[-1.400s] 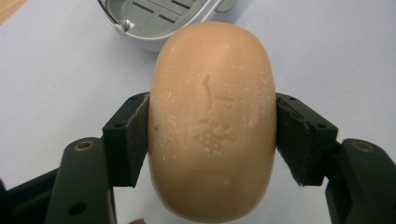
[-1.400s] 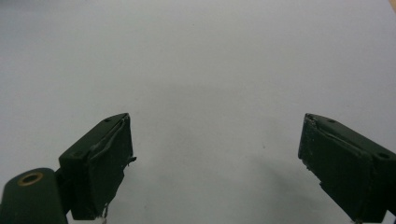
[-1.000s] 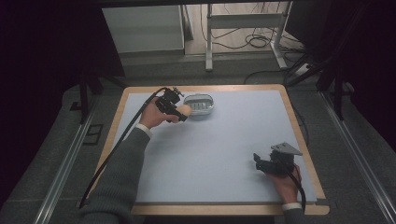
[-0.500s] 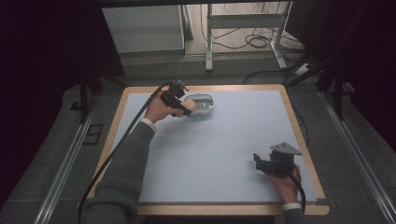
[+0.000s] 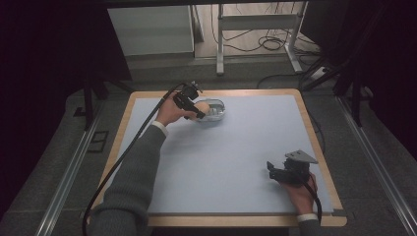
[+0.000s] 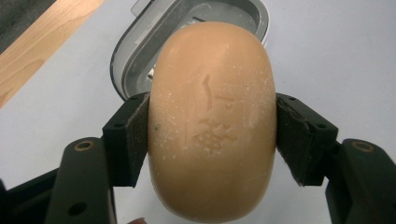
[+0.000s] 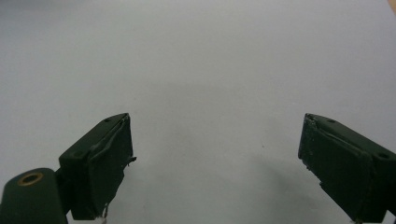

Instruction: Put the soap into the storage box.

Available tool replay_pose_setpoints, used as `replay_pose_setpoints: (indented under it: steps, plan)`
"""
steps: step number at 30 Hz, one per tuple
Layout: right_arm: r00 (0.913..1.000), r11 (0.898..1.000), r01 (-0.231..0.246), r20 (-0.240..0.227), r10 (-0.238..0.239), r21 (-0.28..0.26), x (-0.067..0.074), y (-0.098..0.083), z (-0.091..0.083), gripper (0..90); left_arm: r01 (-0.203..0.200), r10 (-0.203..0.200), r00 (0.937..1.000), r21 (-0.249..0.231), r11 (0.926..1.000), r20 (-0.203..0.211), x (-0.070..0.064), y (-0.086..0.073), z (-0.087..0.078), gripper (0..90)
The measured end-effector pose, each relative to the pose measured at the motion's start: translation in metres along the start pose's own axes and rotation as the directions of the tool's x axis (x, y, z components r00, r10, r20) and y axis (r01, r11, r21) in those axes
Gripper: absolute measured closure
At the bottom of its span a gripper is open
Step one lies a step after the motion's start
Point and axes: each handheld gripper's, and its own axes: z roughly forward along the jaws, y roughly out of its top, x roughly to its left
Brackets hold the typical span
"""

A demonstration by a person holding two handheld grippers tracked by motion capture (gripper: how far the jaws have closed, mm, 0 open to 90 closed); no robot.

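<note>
A tan oval bar of soap (image 6: 212,121) with a stamped mark sits between both pads of my left gripper (image 6: 212,140), which is shut on it. Just beyond the bar lies a grey oval soap dish (image 6: 140,44), lying on the pale blue mat. From above, the left gripper (image 5: 196,109) holds the soap (image 5: 201,106) at the left rim of the dish (image 5: 216,109), near the table's far edge. My right gripper (image 5: 270,169) rests at the near right of the mat, its jaws wide apart (image 7: 215,158) with bare mat between them.
The pale blue mat (image 5: 231,152) covers a wooden table (image 5: 125,118). A cable (image 5: 123,157) trails from the left gripper along the sleeve. Beyond the table are a white cabinet (image 5: 150,29), a metal frame (image 5: 255,24) and floor cables.
The left hand has carried the soap up and to the right, from beside the dish to over its left rim. The right hand has stayed put.
</note>
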Motion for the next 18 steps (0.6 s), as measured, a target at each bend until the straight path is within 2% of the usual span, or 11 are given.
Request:
replay_pose_setpoints:
  steps: [11,16,18]
  plan:
    - [1.0,1.0,-0.004,0.002,0.004,-0.004,-0.001,0.0,0.0,10.1,-0.012,0.012,0.9999,0.004,0.9999,0.002,0.002,0.013,0.012,32.9]
    - [1.0,1.0,-0.006,0.003,0.006,-0.003,-0.001,0.0,0.0,10.1,-0.032,0.032,0.9995,0.016,0.9993,0.004,0.003,0.02,0.018,32.9]
    - [1.0,1.0,-0.007,0.002,0.007,-0.004,-0.001,0.0,0.0,10.1,-0.033,0.033,0.9993,0.014,0.9993,0.015,0.004,0.023,0.02,32.9]
